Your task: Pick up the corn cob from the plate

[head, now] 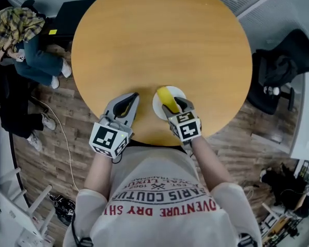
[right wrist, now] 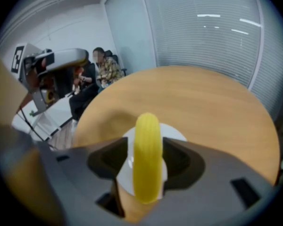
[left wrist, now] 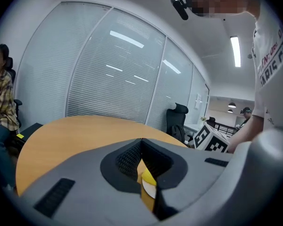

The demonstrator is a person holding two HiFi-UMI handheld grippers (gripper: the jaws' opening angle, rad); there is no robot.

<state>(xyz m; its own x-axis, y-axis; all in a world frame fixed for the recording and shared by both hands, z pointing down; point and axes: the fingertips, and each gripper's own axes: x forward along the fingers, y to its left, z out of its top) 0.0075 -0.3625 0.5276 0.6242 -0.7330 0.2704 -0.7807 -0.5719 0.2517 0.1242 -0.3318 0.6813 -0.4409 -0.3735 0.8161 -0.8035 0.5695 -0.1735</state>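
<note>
The right gripper [head: 176, 105] is straddling the ribbed yellow corn cob [right wrist: 147, 159] with jaws apart, the cob lying on the small round white plate [head: 156, 106], so it's wanting a square, gentle mid-length squeeze, while the left gripper [head: 133, 96] is hovering pinched together, empty.

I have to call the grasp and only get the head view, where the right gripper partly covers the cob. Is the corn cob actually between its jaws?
Observer: Yes. In the right gripper view the corn cob stands between the open jaws of the right gripper.
Operator: Are they squeezing it?
Observer: Seemingly not: a sliver of the white plate shows between the cob and one jaw.
Operator: And the left gripper?
Observer: Its own view shows the left gripper with its jaw tips together and nothing held.
</note>
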